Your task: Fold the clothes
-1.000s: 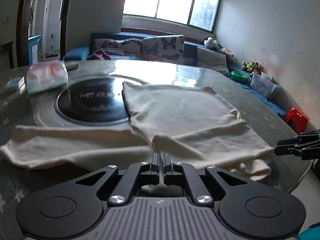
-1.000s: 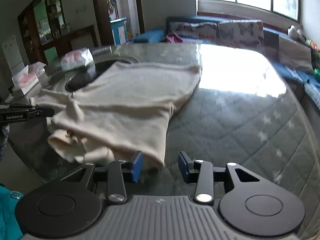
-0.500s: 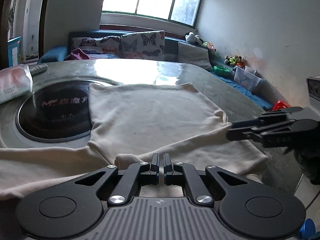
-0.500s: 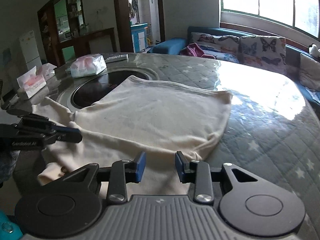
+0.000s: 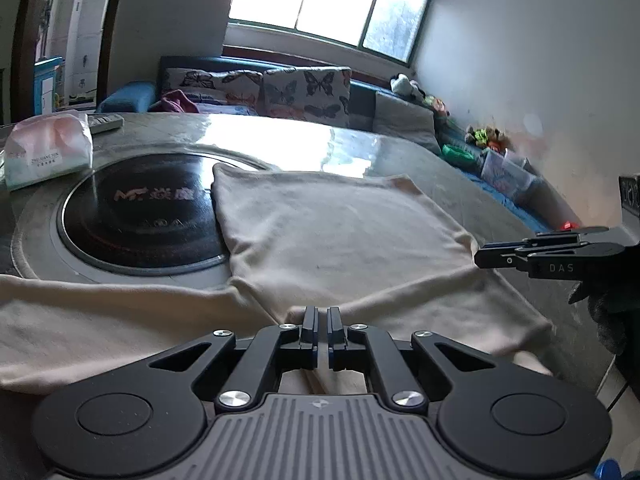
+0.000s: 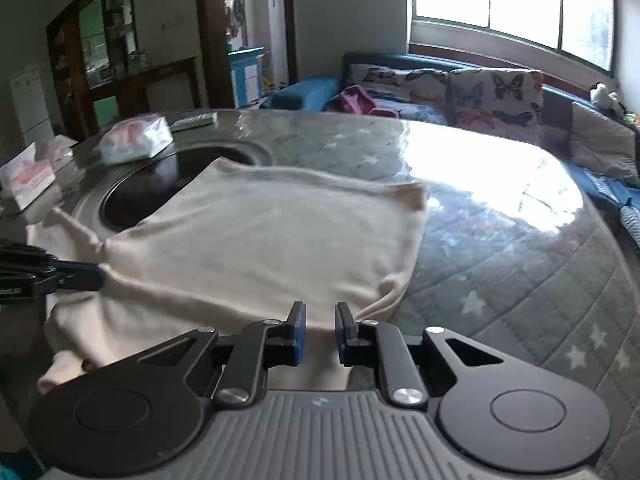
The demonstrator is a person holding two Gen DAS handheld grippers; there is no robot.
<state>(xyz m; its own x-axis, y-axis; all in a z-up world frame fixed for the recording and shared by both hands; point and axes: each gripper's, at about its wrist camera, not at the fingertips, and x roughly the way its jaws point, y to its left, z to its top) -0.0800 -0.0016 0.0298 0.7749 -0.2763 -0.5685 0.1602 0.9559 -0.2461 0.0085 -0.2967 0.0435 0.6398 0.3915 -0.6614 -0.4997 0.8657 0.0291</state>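
Note:
A cream garment (image 5: 340, 232) lies spread on the round table (image 6: 500, 240), its near part folded over and a sleeve trailing left. My left gripper (image 5: 322, 314) sits at the near fold, its jaws shut on a pinch of the cream fabric; in the right wrist view it (image 6: 86, 276) shows from the side, at the garment's left fold. My right gripper (image 6: 320, 314) is over the garment's (image 6: 260, 240) near right edge. Its jaws are closing, with cloth lying in the narrow gap between the blue pads (image 6: 299, 328). In the left wrist view it (image 5: 482, 258) meets the garment's right edge.
A black round cooktop (image 5: 136, 220) is set in the table's middle, partly under the garment. A tissue pack (image 5: 48, 152) and a remote (image 5: 106, 122) lie behind it, tissue boxes (image 6: 28, 176) at the left. A sofa with cushions (image 5: 280, 88) stands beyond the table.
My right gripper has moved in over the garment's right edge and its jaws have narrowed. My left gripper has shifted a little along the near fold, still shut.

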